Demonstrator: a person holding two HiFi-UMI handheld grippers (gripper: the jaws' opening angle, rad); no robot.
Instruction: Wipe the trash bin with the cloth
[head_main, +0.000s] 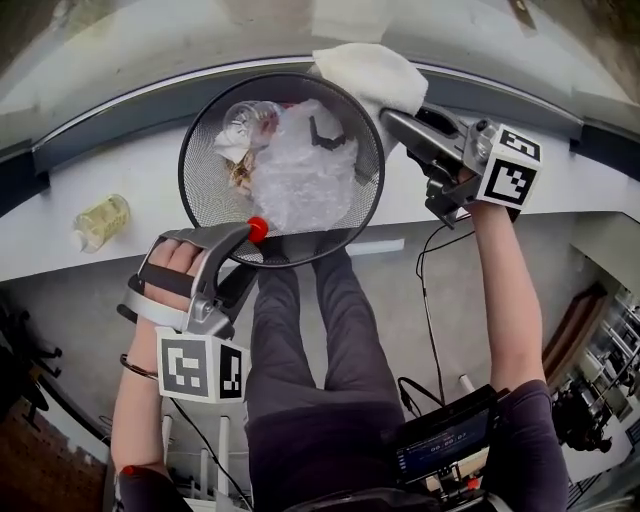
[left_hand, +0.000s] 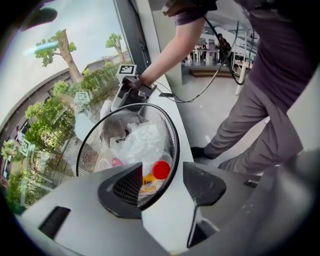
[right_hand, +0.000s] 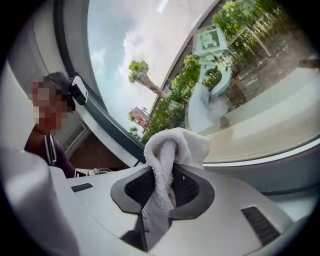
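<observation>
Curved window (right_hand: 150, 55), white ledge (head_main: 120, 165), grey floor (head_main: 85, 300)

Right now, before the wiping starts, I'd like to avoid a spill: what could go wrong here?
1. The left gripper stands open astride the rim of the trash bin, not clamped; a push from the cloth could slide or tip the full bin off the ledge.
2. The right gripper pinches only a fold of cloth, which may snag on the mesh and pull free.
</observation>
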